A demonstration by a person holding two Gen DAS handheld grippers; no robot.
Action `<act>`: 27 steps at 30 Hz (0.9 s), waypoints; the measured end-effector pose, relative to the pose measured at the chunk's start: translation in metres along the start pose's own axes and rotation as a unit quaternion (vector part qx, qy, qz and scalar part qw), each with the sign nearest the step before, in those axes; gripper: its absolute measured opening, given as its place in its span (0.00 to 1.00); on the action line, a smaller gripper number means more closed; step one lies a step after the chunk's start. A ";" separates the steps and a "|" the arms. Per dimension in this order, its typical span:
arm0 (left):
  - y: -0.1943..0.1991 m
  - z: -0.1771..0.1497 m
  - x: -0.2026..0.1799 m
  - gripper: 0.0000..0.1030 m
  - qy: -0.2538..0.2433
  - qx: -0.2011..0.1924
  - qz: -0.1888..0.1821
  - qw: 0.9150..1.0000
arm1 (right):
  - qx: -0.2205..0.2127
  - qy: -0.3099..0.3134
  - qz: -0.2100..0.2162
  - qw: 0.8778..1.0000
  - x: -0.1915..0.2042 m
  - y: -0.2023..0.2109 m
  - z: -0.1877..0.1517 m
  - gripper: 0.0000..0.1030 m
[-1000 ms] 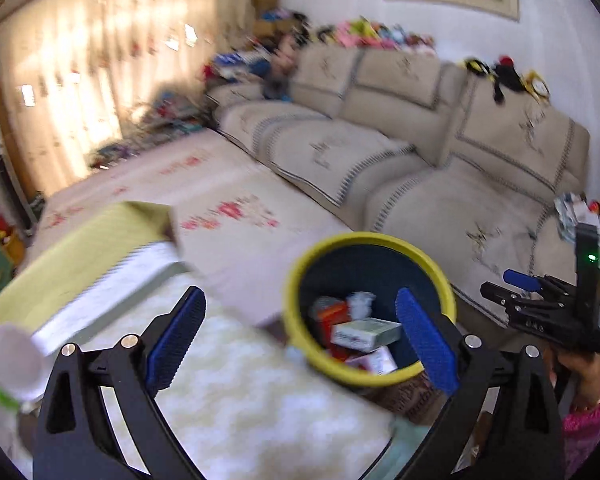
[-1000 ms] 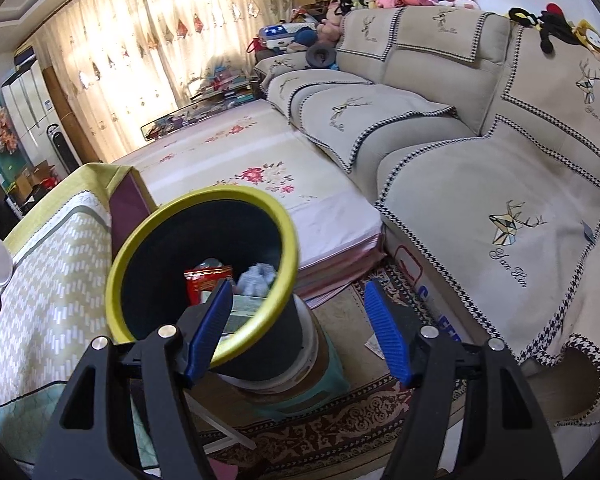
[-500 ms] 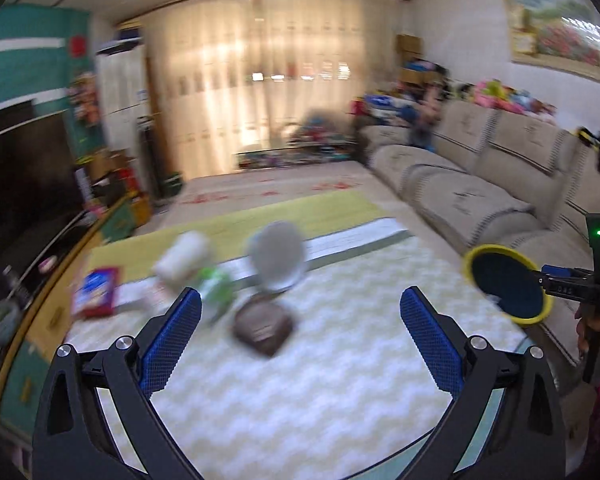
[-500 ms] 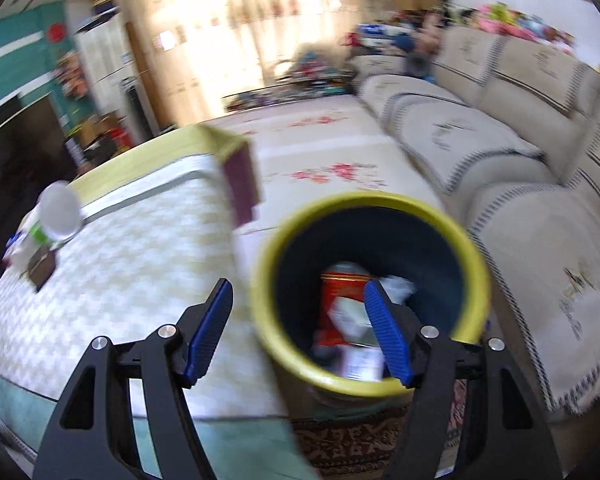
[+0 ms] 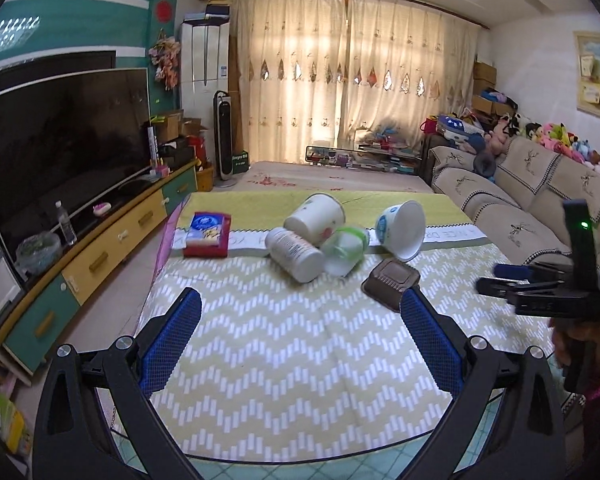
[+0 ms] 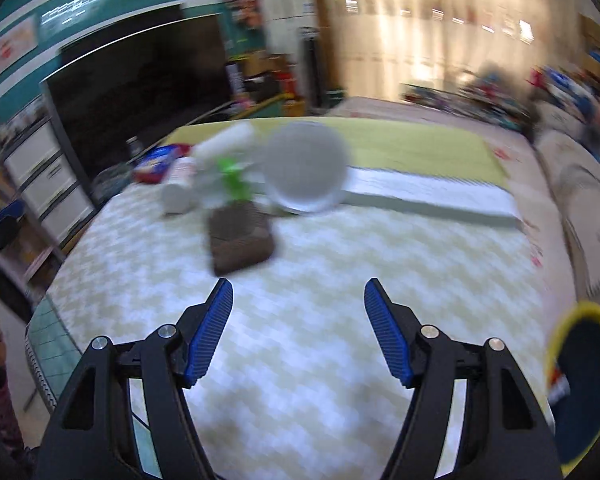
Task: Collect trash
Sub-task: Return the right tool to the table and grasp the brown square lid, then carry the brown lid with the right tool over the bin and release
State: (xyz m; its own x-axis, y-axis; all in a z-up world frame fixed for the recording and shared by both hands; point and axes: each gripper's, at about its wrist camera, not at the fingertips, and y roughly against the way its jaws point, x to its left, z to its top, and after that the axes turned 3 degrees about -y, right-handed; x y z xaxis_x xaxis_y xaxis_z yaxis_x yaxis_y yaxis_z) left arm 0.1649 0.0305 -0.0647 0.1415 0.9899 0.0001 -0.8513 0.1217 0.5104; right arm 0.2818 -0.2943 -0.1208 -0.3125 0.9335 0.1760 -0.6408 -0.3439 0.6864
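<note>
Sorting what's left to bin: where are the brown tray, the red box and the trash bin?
brown tray point(image 5: 392, 283), left wrist view, its top face
red box point(image 5: 206, 234), left wrist view, its printed lid
trash bin point(image 6: 580, 314), right wrist view, its yellow rim

On the table point(image 5: 300, 360) before me the trash lies in one group at the far part: a box point(image 5: 206, 234) at left, then a bottle point(image 5: 295, 254), two cups point(image 5: 315, 218) and a bowl point(image 5: 402, 229), a tray point(image 5: 391, 284) nearest me. The bin point(image 6: 584, 392) stands right of the table, the sofa point(image 5: 540, 192) behind it.
</note>
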 end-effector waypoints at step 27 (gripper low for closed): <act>-0.012 -0.022 0.015 0.95 0.023 0.017 -0.017 0.999 | 0.069 0.063 0.001 0.996 0.052 -0.116 0.033 0.57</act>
State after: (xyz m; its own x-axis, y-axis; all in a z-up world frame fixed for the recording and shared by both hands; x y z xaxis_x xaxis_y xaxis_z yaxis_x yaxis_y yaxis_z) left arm 0.1659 0.0450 -0.0902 0.1448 0.9878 -0.0573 -0.8290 0.1527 0.5379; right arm 0.3633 -0.2023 -0.1678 -0.4043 0.9098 0.0934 -0.5400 -0.3199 0.7785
